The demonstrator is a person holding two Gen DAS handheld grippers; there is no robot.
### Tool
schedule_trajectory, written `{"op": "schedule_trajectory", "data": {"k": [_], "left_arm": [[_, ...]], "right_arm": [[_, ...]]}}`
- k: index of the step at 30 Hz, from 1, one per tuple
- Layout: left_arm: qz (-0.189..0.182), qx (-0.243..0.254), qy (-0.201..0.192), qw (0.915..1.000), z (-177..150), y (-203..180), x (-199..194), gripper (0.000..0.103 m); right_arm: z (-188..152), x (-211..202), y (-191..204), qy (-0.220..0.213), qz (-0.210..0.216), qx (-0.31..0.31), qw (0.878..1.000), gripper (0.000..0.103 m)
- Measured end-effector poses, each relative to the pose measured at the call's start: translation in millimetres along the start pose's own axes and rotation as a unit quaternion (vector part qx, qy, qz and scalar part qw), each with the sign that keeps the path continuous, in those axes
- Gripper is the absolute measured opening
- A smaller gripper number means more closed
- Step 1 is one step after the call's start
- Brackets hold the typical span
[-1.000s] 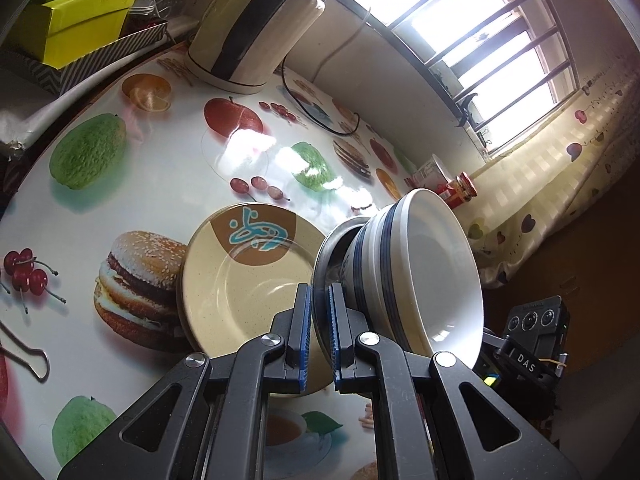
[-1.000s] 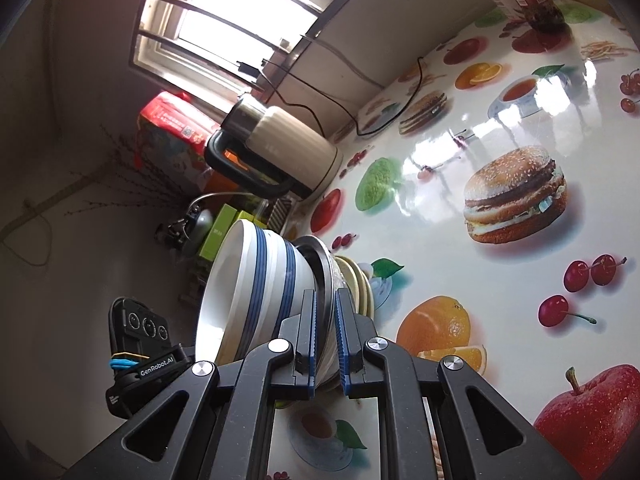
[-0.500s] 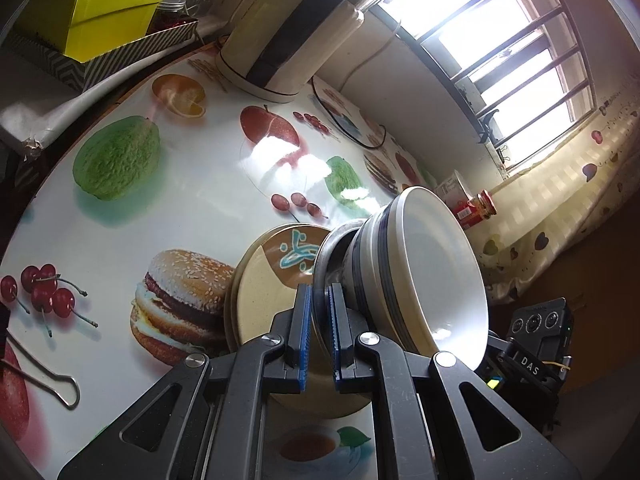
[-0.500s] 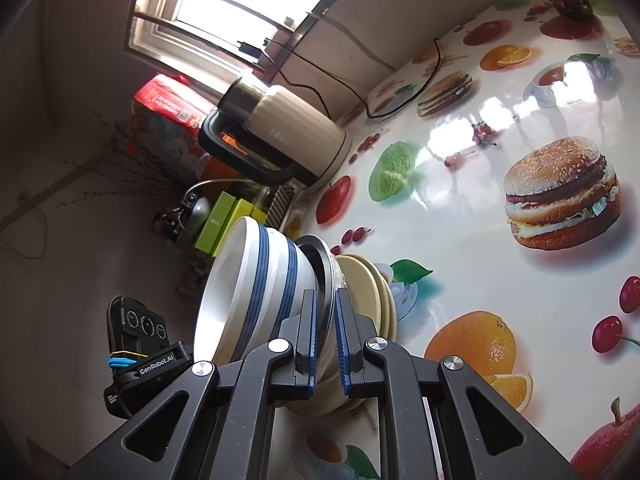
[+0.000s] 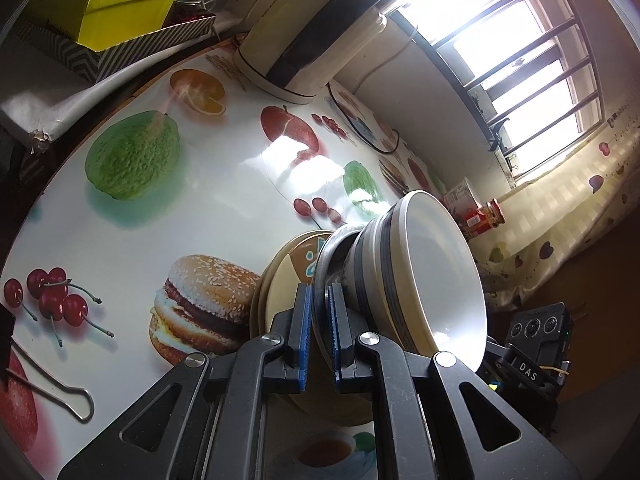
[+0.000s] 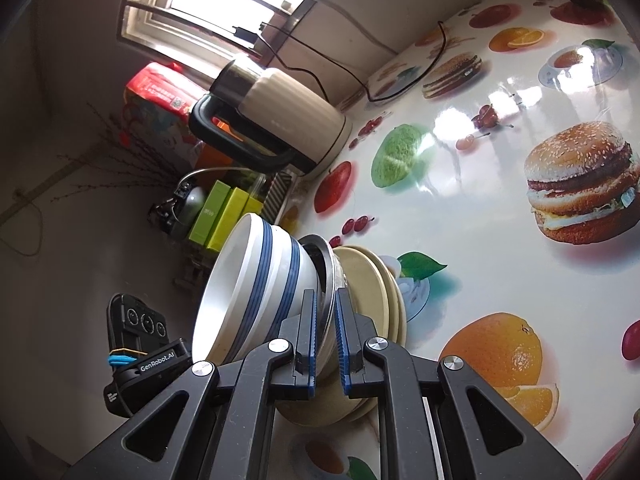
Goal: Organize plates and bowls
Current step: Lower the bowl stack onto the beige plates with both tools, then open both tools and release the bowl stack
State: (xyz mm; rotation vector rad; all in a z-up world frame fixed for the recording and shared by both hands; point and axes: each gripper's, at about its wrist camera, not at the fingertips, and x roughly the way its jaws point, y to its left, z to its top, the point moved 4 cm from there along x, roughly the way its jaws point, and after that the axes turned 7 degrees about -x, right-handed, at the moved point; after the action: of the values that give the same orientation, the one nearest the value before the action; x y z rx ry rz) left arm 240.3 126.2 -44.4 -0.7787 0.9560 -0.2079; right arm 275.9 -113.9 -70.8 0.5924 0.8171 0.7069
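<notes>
I am holding the metal plate [image 5: 325, 276] under the striped bowl [image 5: 424, 276] with left claw [image 5: 318, 334] and right claw [image 6: 325, 338] clamped, above the beige plates [image 6: 372, 292], kettle [image 6: 276, 128] standing at the tabletop's [image 5: 192, 208] far edge.

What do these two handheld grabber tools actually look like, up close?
Both look alike: the left gripper and right gripper have black plastic fingers with triangular cut-outs, silver rivets and ridged blue pads. Each view also shows the other tool's black body: one marked GenRobot.AI with blue and yellow bands, one marked DAS.
</notes>
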Motion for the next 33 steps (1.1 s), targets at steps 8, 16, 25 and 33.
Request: {"op": "schedule_trajectory", "data": {"k": [8,16,25,33], "left_arm": [[0.001,0.006,-0.002,1.0000,-2.0,-1.9,-0.8,0.007],[0.012,0.014,-0.005,0.9998,-3.1,-2.0,-3.4,0.010],[0.023,0.016,-0.026,0.9993,-9.7,-1.1,-22.3,0.022],[0.065,0.067,-0.062,0.9937,-32.0,-15.3,-47.0,0.033]], "right_arm": [[-2.1,1.7,-3.0,0.003,-0.005,0.002,1.000,0.011],[-4.9,3.8,-3.5,0.009,-0.017,-0.005,1.000,0.014],[-8.4,-9.1,-3.6,-0.002,-0.045,-0.010,0.999,0.034],[-18.2,-31.4,13.0,-0.018,-0.072,-0.046,0.996,0.040]]}}
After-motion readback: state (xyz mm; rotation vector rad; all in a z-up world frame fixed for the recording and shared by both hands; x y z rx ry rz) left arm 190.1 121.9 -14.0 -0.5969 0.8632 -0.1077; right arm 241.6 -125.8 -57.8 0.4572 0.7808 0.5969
